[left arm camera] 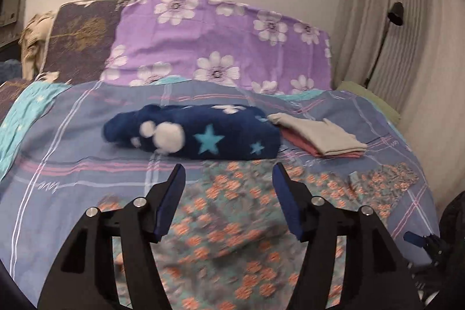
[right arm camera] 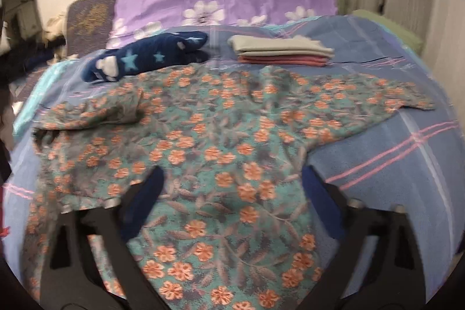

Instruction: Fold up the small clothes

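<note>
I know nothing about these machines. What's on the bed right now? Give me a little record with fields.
surface: bed with a blue plaid sheet
garment being worked on: floral top, spread out flat, sleeves out to both sides
already folded: grey cloth stacked on pink cloth
also folded: navy star-print fleece, left of that stack
behind: purple flowered pillow
left claw: open, holding nothing
right claw: open, above the floral top
</note>
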